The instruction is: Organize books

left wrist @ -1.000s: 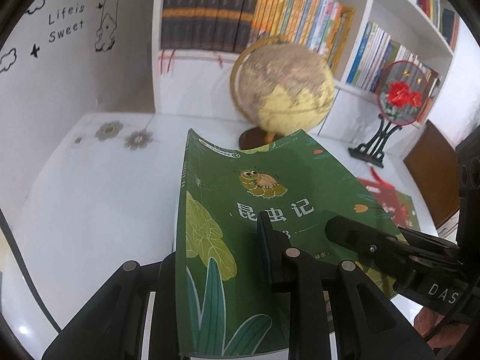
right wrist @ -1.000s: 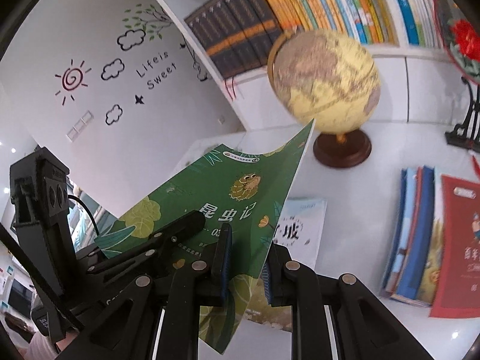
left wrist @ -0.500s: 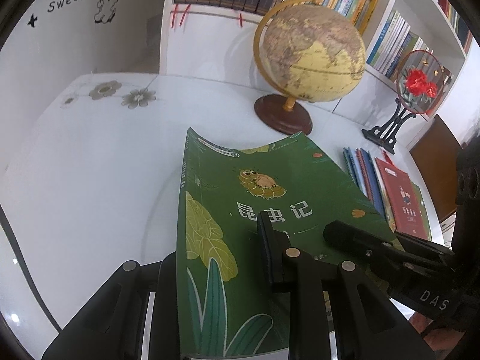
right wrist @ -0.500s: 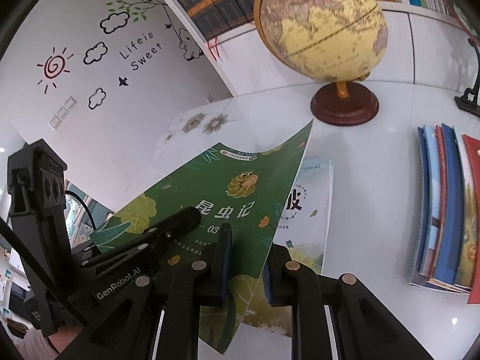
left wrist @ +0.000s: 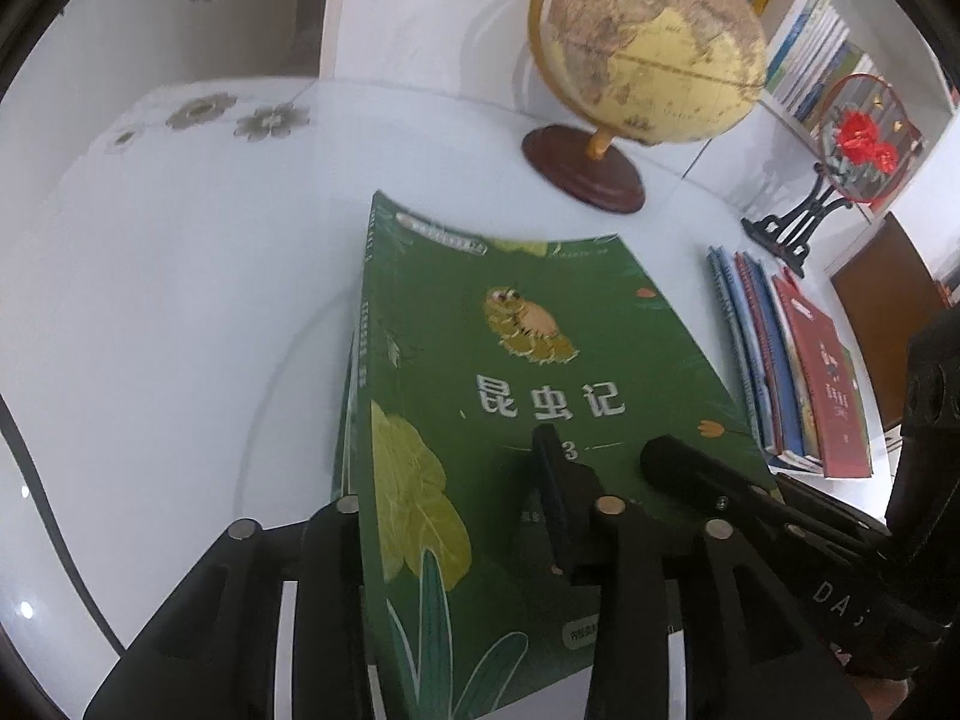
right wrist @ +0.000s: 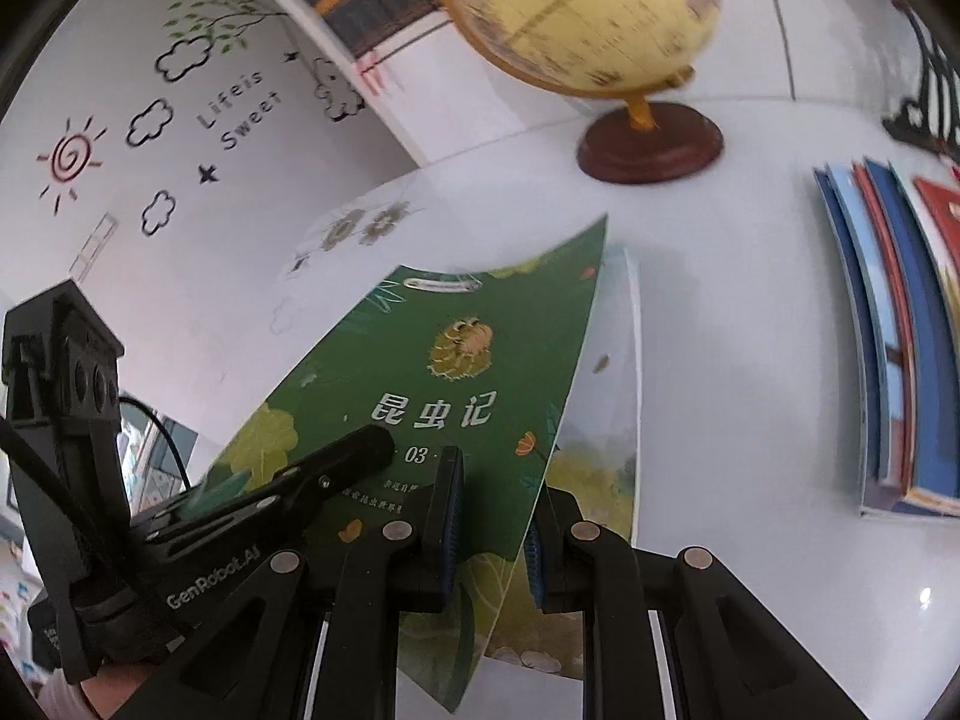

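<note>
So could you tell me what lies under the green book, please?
Under the green book a pale book lies on the table; only its right strip shows, the rest is covered.

Two close wrist views, both sharing green book (left wrist: pixel 540 396) and globe (right wrist: pixel 576 6)

The green book (left wrist: pixel 528 420) hides most of the book under it (right wrist: pixel 606 396). The globe (right wrist: pixel 576 6) is blurry and cut off at the top edge. The book stack (right wrist: pixel 900 348) runs off the right edge
</note>
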{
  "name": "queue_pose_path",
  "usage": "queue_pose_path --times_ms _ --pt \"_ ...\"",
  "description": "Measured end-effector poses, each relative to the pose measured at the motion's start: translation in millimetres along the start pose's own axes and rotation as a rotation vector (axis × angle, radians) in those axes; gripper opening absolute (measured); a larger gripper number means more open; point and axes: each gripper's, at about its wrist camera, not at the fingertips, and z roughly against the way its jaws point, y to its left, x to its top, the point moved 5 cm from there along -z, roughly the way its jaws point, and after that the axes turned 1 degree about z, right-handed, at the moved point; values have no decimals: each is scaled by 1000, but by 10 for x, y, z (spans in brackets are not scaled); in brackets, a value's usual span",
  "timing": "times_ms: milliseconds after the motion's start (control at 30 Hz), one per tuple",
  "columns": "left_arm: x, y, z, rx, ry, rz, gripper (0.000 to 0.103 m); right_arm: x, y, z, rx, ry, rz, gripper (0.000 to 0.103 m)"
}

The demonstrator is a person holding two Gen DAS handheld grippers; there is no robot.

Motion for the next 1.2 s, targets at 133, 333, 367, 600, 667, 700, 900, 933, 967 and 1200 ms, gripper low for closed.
queue_pose_path --times_ms 133,333,367,600,667,700,900,933,967,1200 --pt "-15 96 4 35 20 43 37 -39 -91 -47 -38 25 -55 27" --pt "-16 279 62 101 28 92 36 -68 -230 -110 -93 84 -121 51" --pt "-10 299 84 112 25 96 36 -64 -241 -93 -114 86 -125 52" --pt "63 327 188 134 4 133 36 14 -115 96 -151 107 -53 56" --pt "86 307 230 152 -4 127 36 -4 -129 129 -157 116 -39 56" --pt "92 299 246 158 -4 124 36 -11 -164 161 -145 121 -53 56" --pt "75 247 336 187 -9 134 36 -72 -513 371 -96 118 -195 56" --pt "53 229 328 191 1 141 36 -79 -575 405 -93 121 -213 56" --pt "28 208 321 194 9 146 36 -91 -634 442 -91 122 -227 56" --pt "-95 -192 229 162 56 151 36 -125 -904 707 -31 103 -287 56"
